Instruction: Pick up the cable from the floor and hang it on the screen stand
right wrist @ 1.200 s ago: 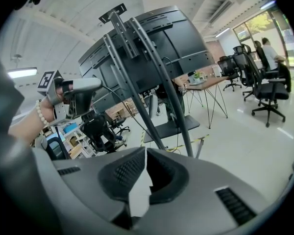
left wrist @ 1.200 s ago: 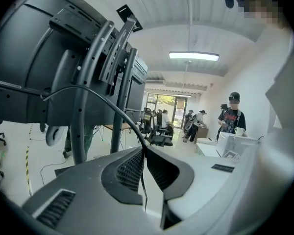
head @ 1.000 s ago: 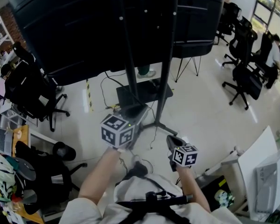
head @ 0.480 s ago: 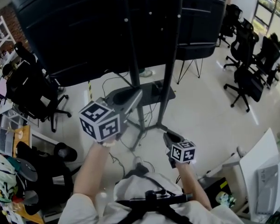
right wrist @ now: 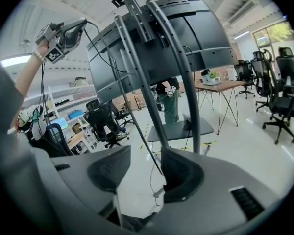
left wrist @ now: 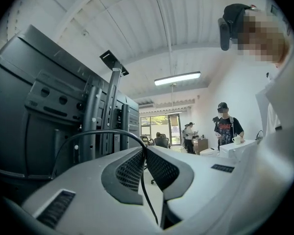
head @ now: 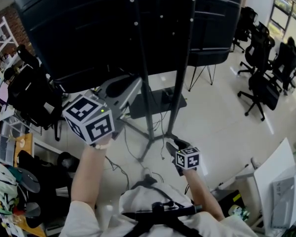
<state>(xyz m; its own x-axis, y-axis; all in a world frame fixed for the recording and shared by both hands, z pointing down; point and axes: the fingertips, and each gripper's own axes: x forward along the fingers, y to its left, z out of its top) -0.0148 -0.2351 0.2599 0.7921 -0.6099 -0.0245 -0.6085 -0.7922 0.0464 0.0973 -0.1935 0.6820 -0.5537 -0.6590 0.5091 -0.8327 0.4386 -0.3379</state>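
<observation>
While the person is standing behind the screen stand (head: 144, 68), the left tongs (head: 133, 85) are being held up high, level with the lower edge of the big dark screen (head: 74, 28) and just beside the stand's left upright. Its jaws are pressing together on the thin black cable (left wrist: 95, 132). In the left gripper view the cable is coming up out of the closed jaws (left wrist: 144, 153), arching over to the left and dropping down in front of the stand's perforated rails (left wrist: 110, 106). From these tongs the cable is hanging down toward the pale floor (head: 212, 112); I cannot tell whether it is touching the stand.

Lower and to the right, the right tongs (head: 171, 144) are hovering at about waist level near the stand's base plate (head: 155, 102). Their jaws (right wrist: 144, 163) are standing well apart with nothing gripped between them. They are looking up along the two curved uprights (right wrist: 137, 67) at the back of the screen (right wrist: 186, 38), with the raised left tongs (right wrist: 82, 24) showing at the upper left. A thin dark line is slanting down toward the right jaw; whether it is touching is unclear.

Black office chairs (head: 259, 78) are standing well apart on the right, and a person in a cap (left wrist: 228, 126) is standing by a white table (left wrist: 237, 146).
</observation>
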